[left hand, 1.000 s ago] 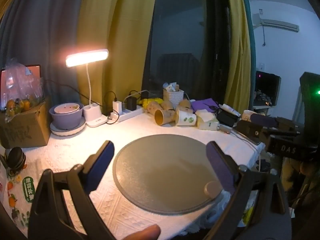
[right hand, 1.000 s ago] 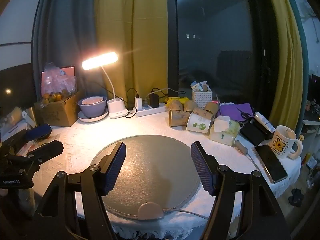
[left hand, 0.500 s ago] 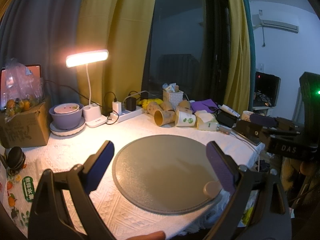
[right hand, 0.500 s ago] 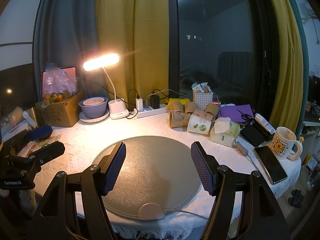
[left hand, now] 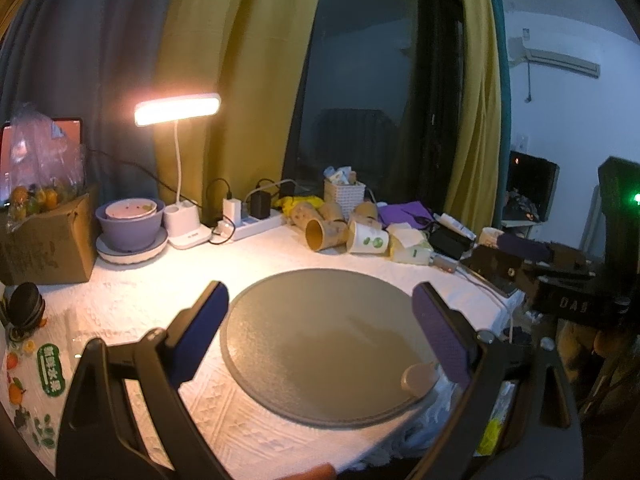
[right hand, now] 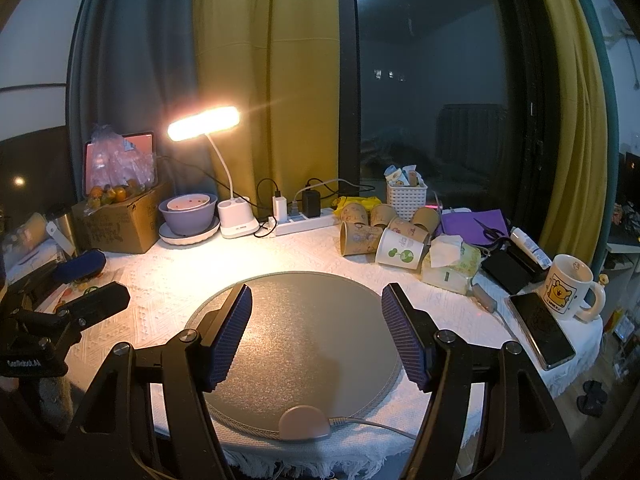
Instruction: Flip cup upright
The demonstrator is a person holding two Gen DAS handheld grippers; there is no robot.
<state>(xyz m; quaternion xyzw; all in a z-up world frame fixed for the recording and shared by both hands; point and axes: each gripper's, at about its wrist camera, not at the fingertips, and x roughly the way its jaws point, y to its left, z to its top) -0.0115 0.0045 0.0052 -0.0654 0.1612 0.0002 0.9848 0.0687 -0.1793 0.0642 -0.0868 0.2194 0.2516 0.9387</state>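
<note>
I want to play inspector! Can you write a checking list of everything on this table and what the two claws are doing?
Surface: white tablecloth with a round grey mat in the middle; nothing stands on the mat.
Job's things: brown paper cup and white paper cup lie on their sides behind the mat, with more brown cups behind them.
Clutter: tissue pack, yellow-bear mug, phone, white basket, purple bowl, cardboard box.
Grippers: left claw open, holding nothing; right claw open, holding nothing.
Cables: power strip with chargers plugged in; the mat's cord runs off the front edge.
Surroundings: lit desk lamp, yellow curtain, dark window.
</note>
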